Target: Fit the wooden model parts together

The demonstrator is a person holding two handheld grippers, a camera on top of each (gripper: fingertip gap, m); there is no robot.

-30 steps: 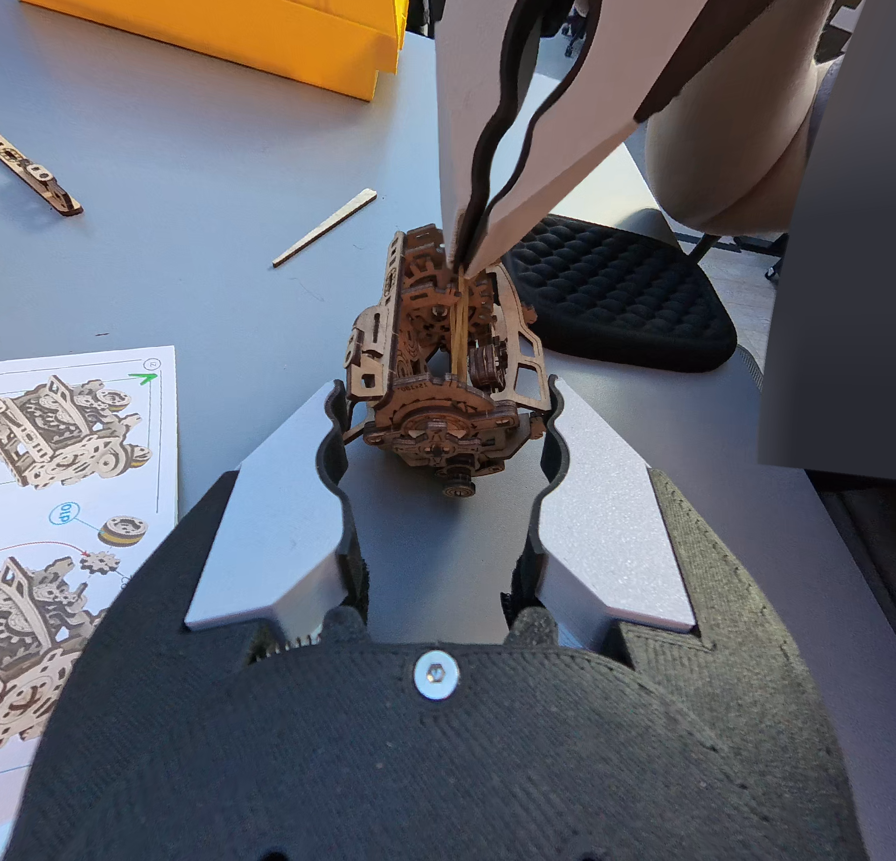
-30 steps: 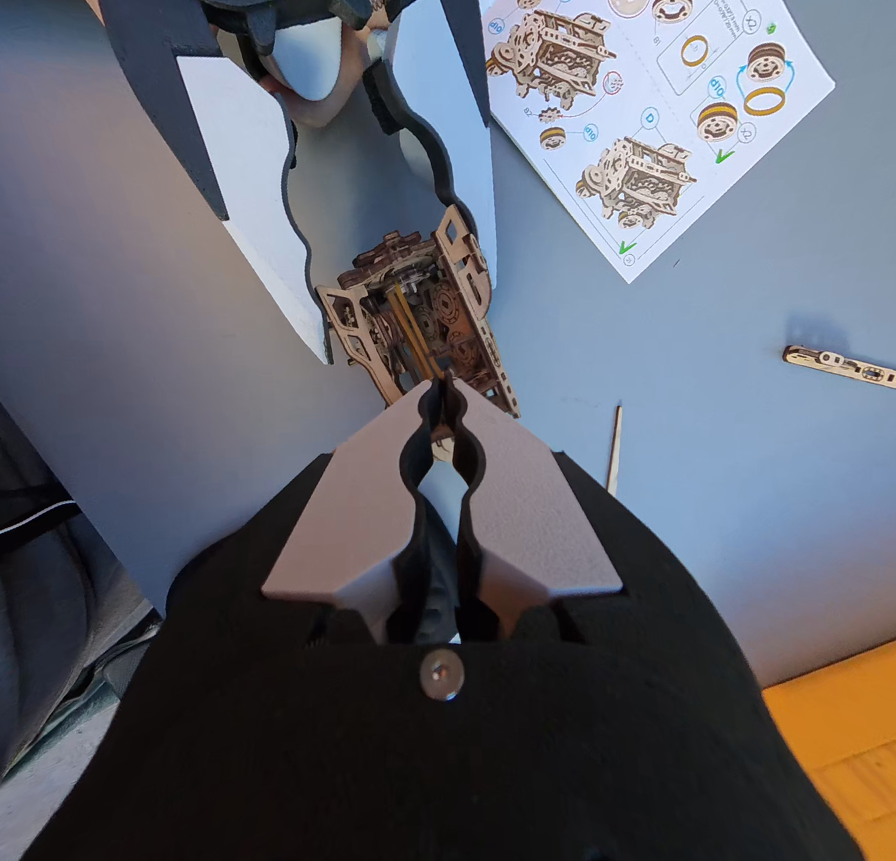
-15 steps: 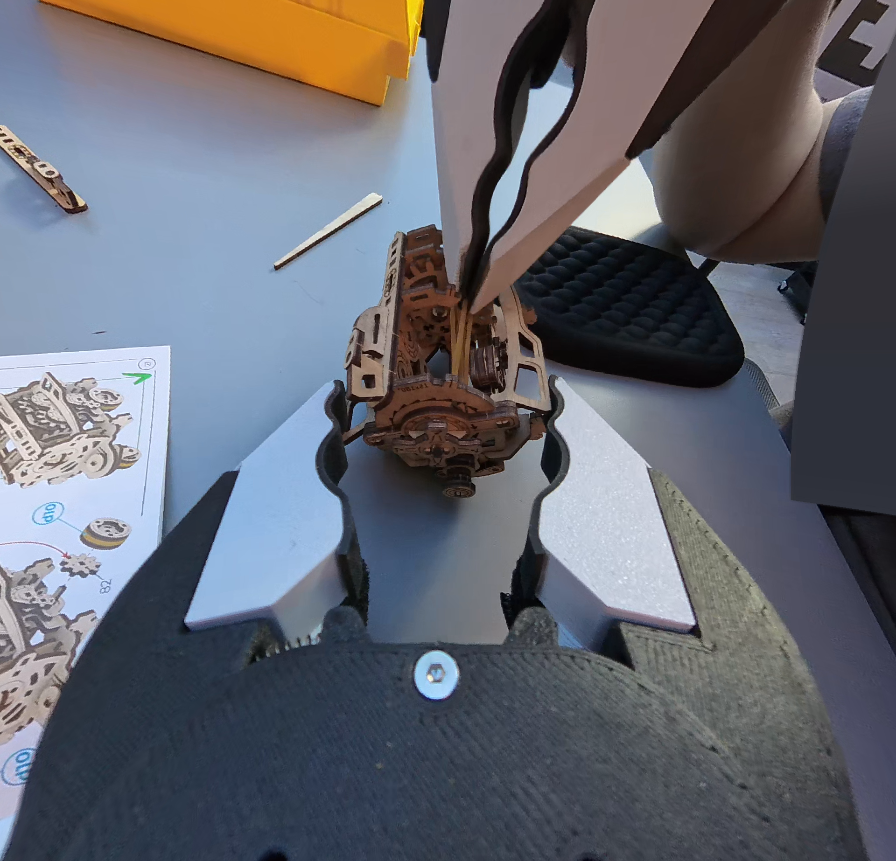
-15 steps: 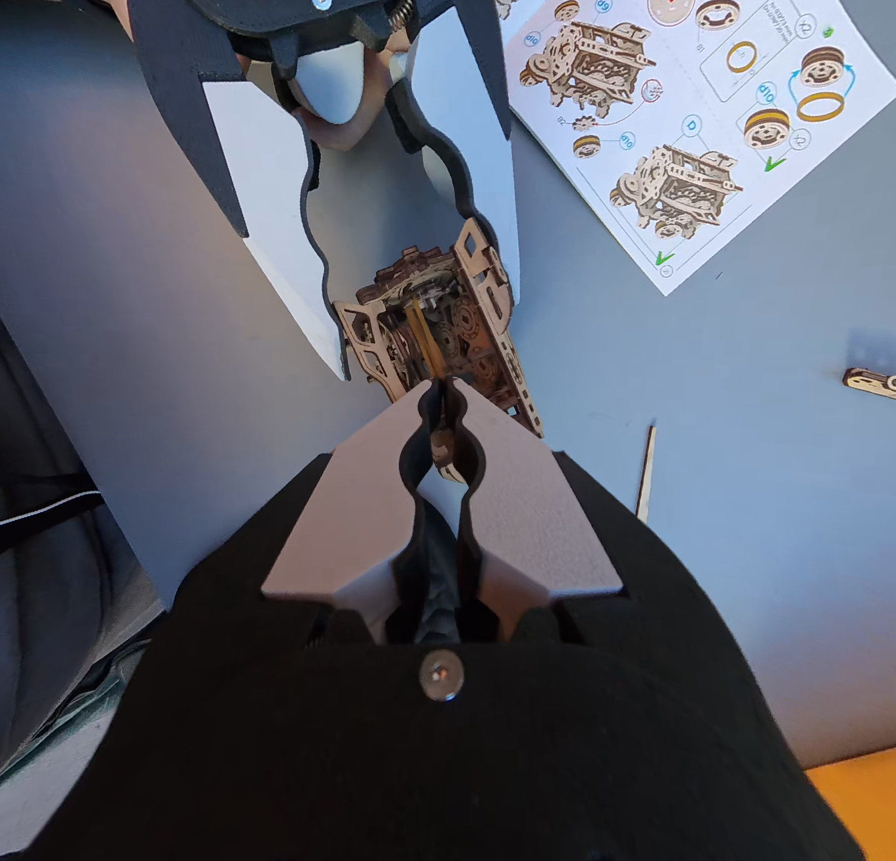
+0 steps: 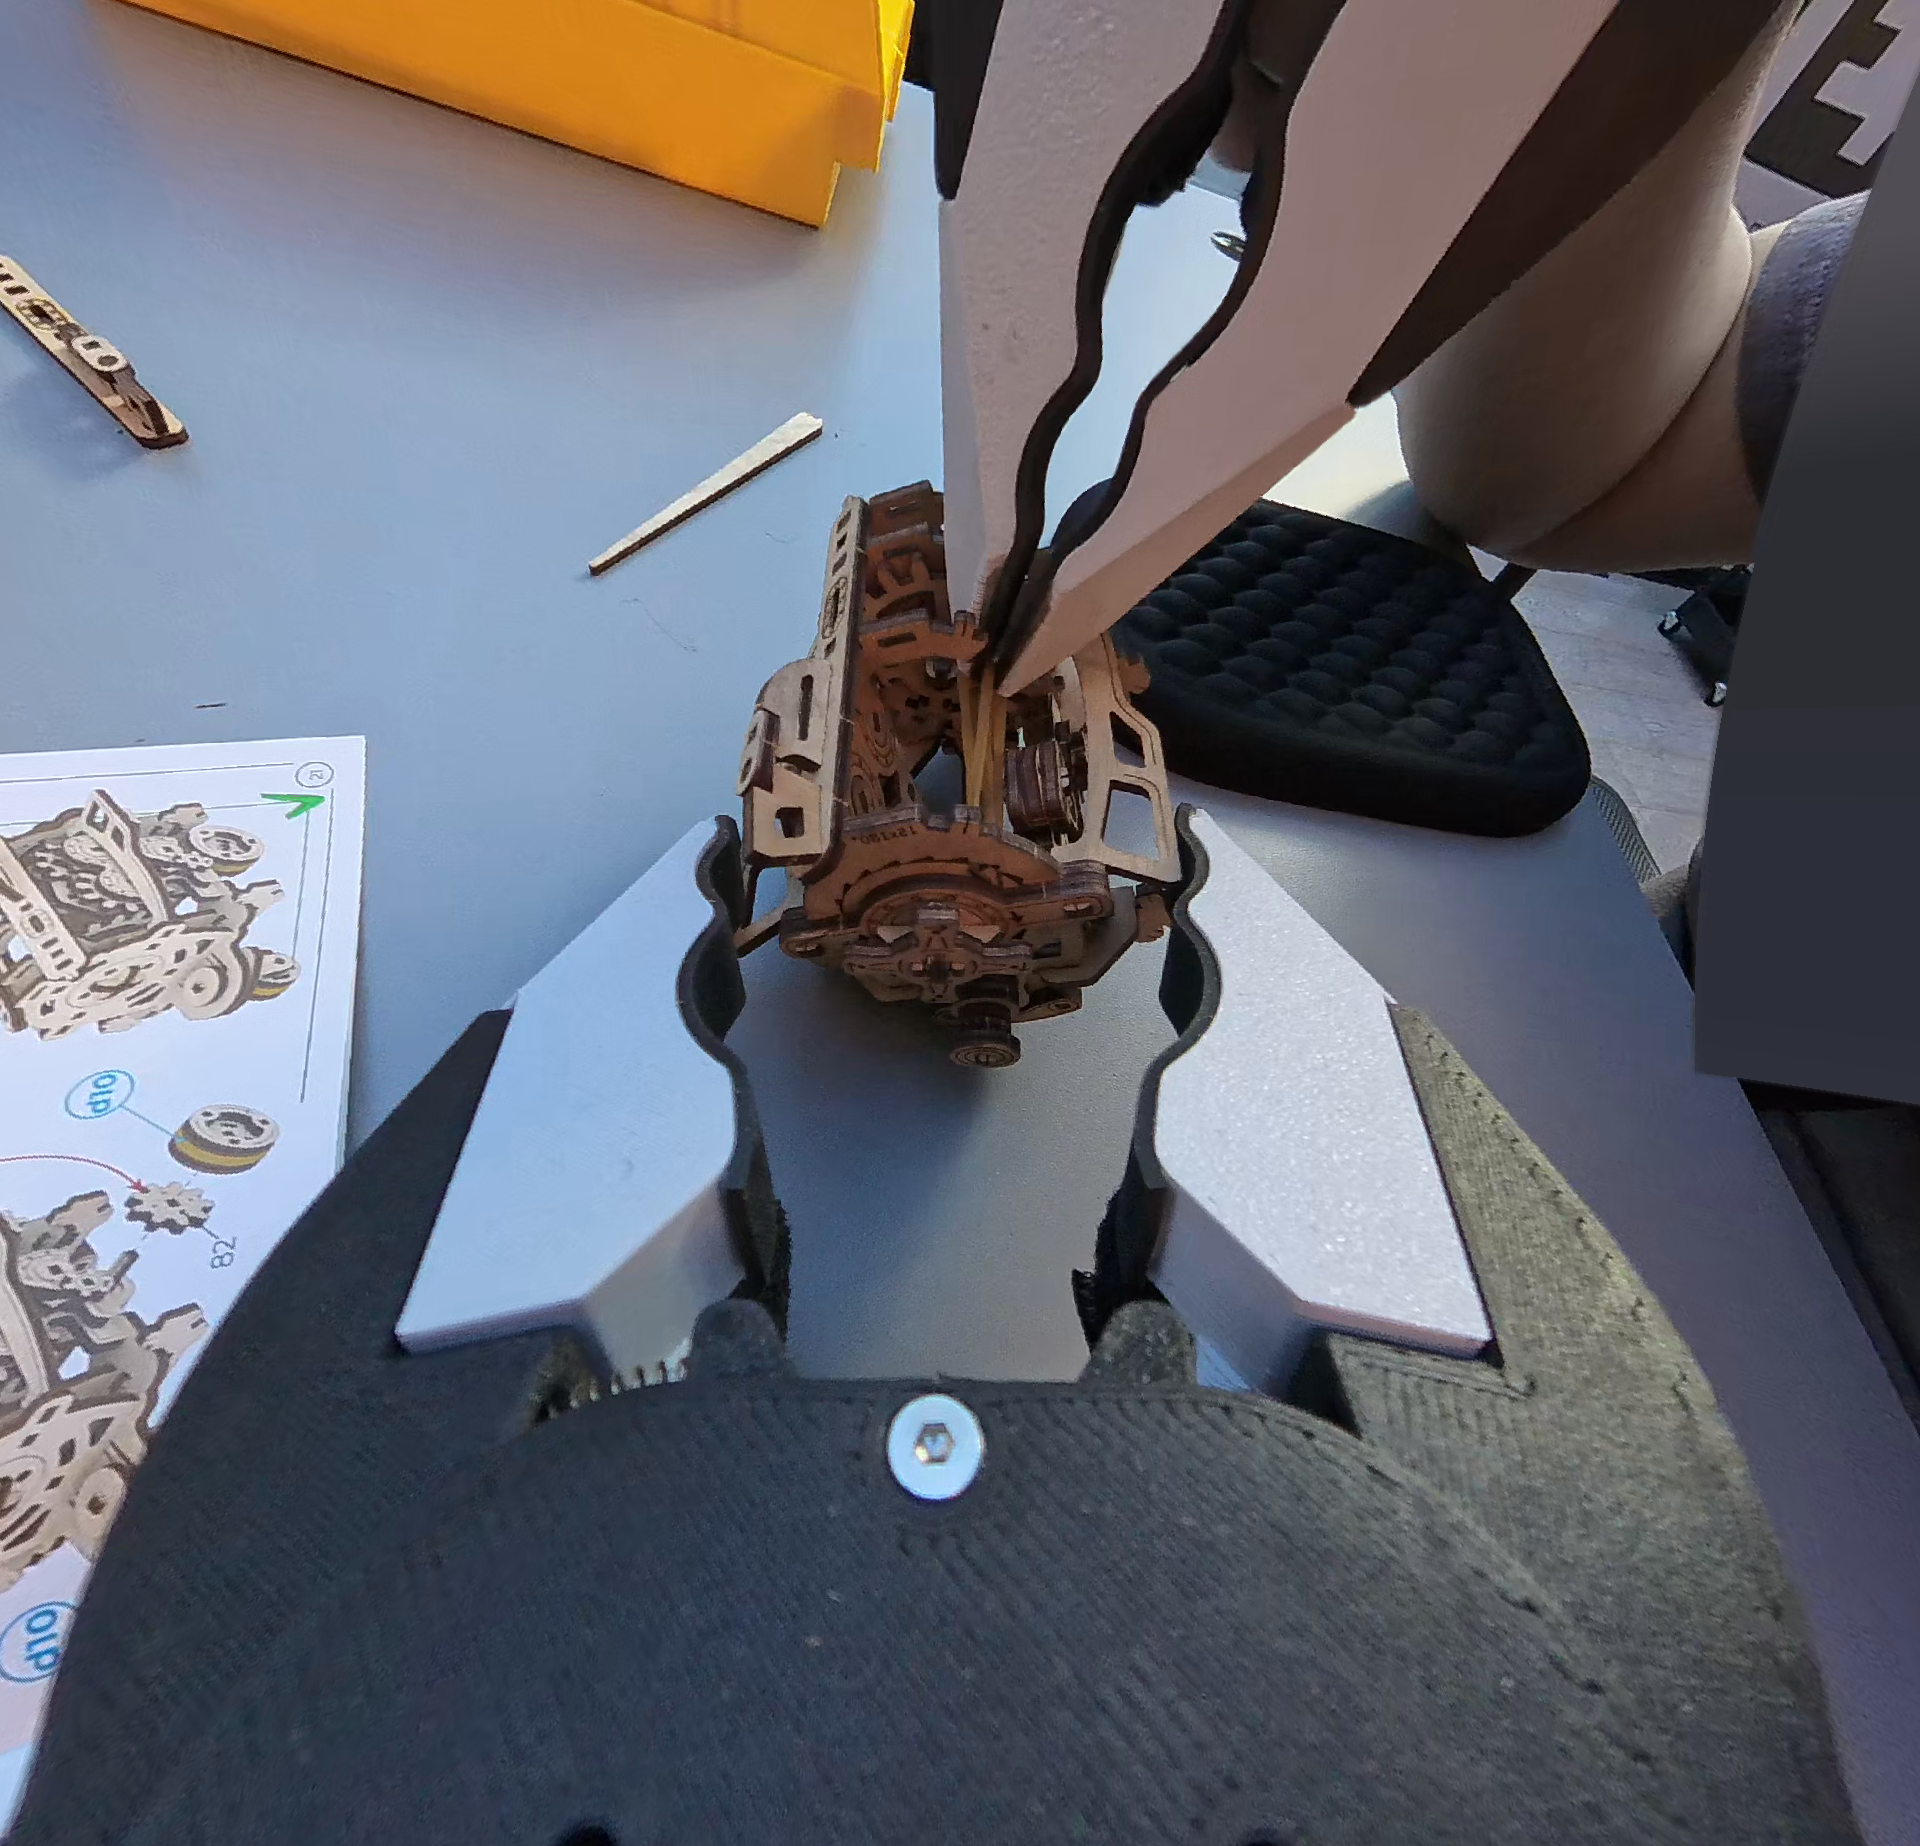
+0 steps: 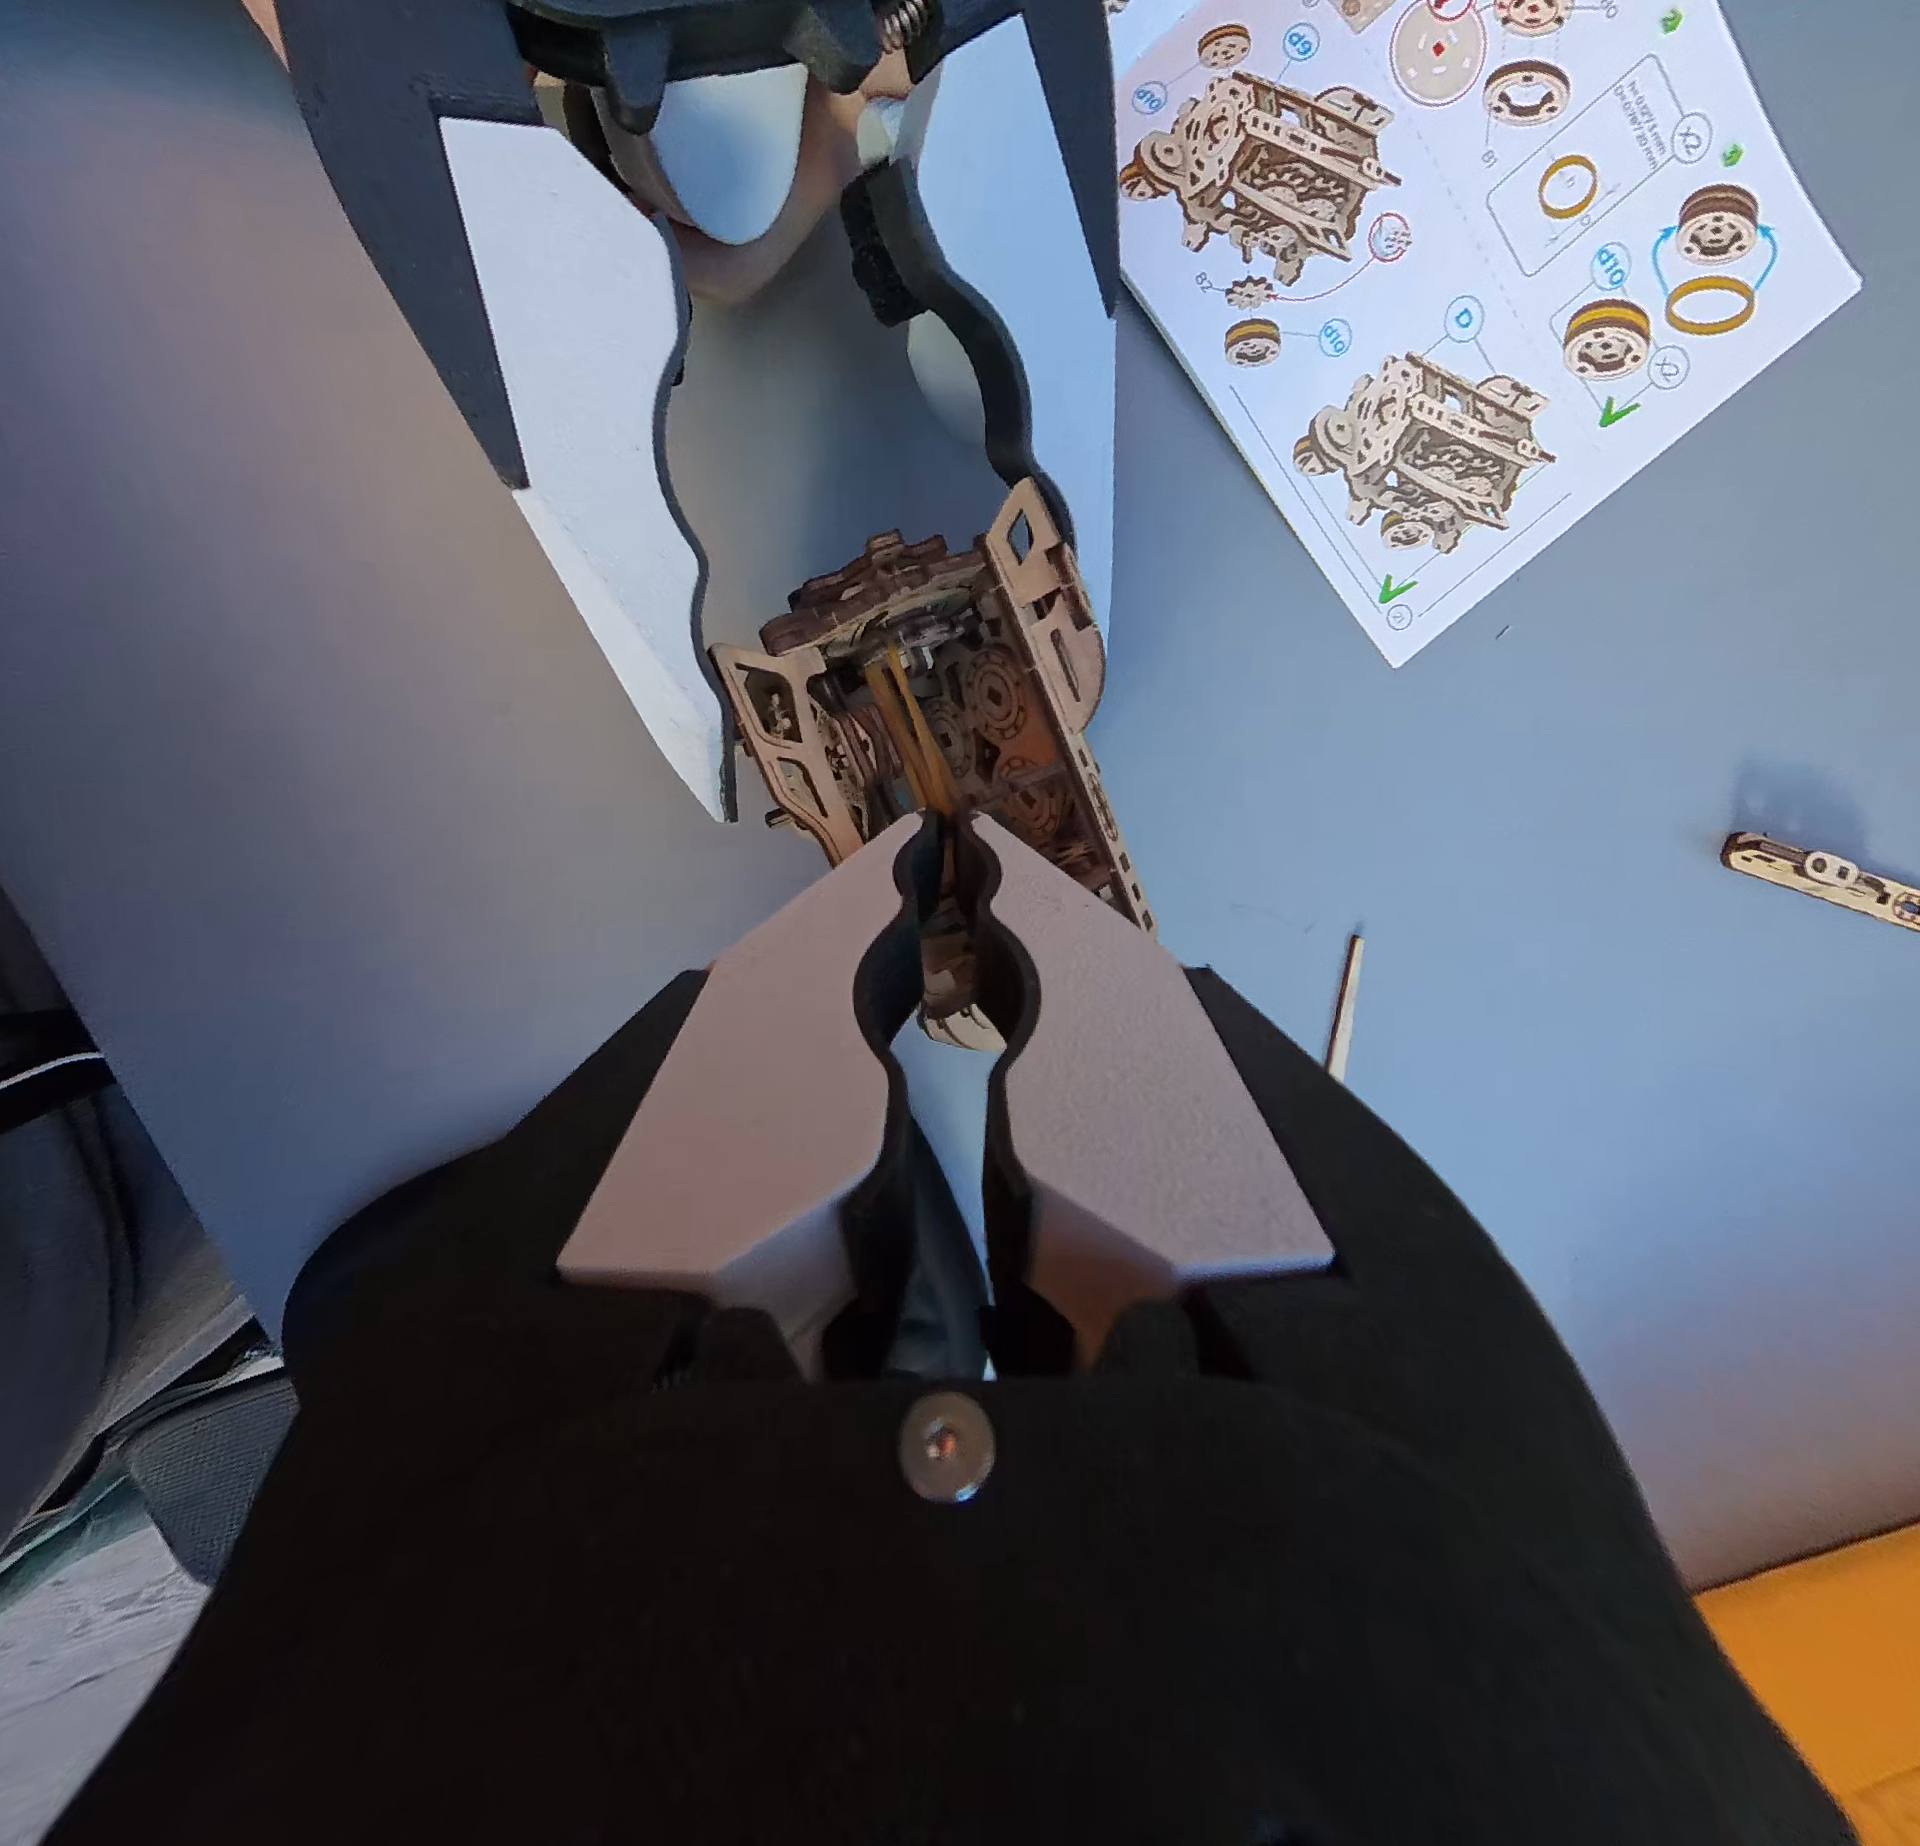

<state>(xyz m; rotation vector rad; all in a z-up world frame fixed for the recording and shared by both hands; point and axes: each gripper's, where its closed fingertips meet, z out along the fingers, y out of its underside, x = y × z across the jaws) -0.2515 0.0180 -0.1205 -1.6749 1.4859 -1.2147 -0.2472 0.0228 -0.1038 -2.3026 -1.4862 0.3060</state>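
Right claw (image 6: 940, 828) is clamped on a rubber band (image 6: 906, 731) stretched from the wooden model (image 5: 940, 788); left claw (image 5: 961, 861), wide, brackets the model at 6 o'clock. Hooking the band is judged next.

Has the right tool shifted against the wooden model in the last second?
Yes: the right tool reaches lower, deeper into the wooden model, which stayed put beside the stick.
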